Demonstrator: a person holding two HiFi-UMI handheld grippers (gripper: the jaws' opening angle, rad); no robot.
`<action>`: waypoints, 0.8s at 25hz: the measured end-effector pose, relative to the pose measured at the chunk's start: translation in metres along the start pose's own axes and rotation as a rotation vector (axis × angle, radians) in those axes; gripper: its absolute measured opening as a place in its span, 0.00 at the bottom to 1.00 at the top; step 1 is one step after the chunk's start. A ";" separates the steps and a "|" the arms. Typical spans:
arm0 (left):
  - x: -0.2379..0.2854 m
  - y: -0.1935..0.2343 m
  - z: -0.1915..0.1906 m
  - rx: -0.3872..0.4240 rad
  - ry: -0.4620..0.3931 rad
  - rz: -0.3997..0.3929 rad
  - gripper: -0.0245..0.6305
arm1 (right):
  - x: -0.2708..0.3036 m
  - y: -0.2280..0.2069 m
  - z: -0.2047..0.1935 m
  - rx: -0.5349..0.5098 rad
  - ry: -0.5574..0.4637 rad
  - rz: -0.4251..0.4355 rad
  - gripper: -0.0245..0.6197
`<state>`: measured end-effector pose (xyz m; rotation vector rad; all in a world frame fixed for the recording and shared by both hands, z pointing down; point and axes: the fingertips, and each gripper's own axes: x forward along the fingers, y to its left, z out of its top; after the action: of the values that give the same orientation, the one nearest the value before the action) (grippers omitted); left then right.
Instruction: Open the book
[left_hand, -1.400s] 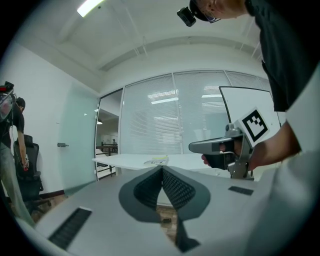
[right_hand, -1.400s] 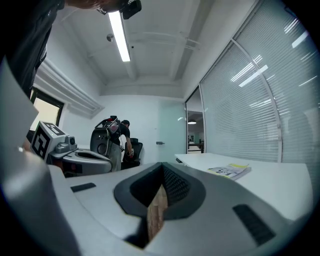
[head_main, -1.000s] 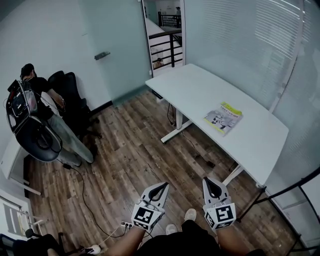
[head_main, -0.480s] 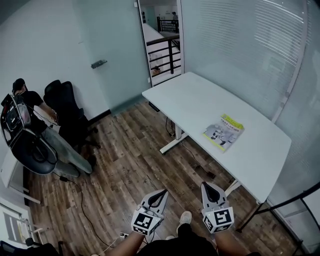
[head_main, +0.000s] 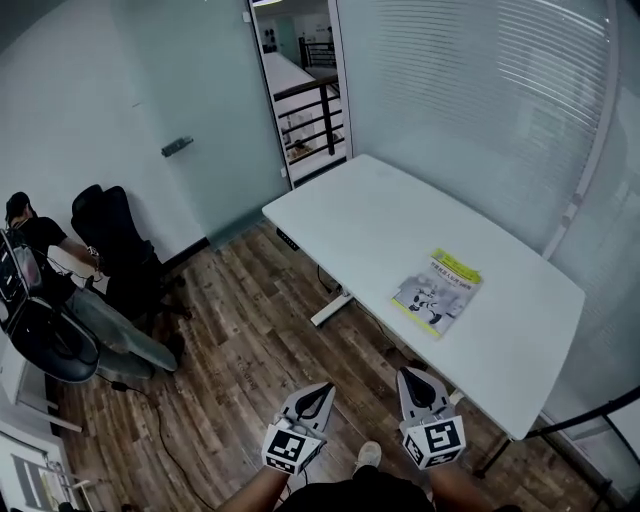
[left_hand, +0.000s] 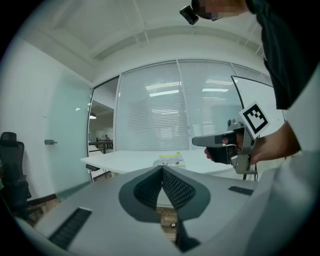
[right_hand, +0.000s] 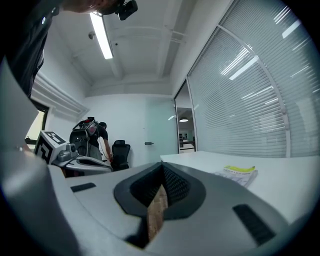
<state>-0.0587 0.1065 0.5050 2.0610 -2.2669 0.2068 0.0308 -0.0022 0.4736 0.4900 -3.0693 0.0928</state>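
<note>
**A:** What does the head view show?

**B:** A steep look down at a white table (head_main: 380, 215) standing on a wood floor (head_main: 240, 340). A book (head_main: 437, 292) with a yellow-green strip on its cover lies flat and closed on the table, near its front edge. At the bottom of the frame the left gripper (head_main: 322, 390) and right gripper (head_main: 414, 374) are held side by side over the floor, short of the table and well apart from the book. Far left, a person (head_main: 35, 238) sits by a black chair (head_main: 105, 225).

**A:** And the left gripper view?

**B:** Its jaws are pressed together with nothing between them. Past their tip, the book rests on the tabletop in the distance. The right gripper shows at the right, held in a hand.

**A:** The right gripper view?

**B:** Its jaws are clenched too, and empty. Only floor shows through the gap lower down. The book lies on the table off to the right, closed.

**A:** How far along is the task?

**B:** As I judge it, nothing is done yet: the book is untouched and shut. What is left is to reach the table, catch the cover's edge and lift it open
</note>
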 end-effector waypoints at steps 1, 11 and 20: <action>0.009 0.002 0.001 0.001 0.003 -0.003 0.06 | 0.004 -0.007 0.002 -0.001 -0.001 -0.004 0.05; 0.084 0.006 0.009 0.034 0.022 -0.050 0.06 | 0.035 -0.076 0.007 0.018 -0.014 -0.047 0.05; 0.127 0.001 0.017 0.052 0.020 -0.102 0.06 | 0.038 -0.111 0.000 0.036 0.015 -0.093 0.05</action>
<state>-0.0716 -0.0205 0.5064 2.1832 -2.1600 0.2807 0.0294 -0.1191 0.4816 0.6304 -3.0291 0.1485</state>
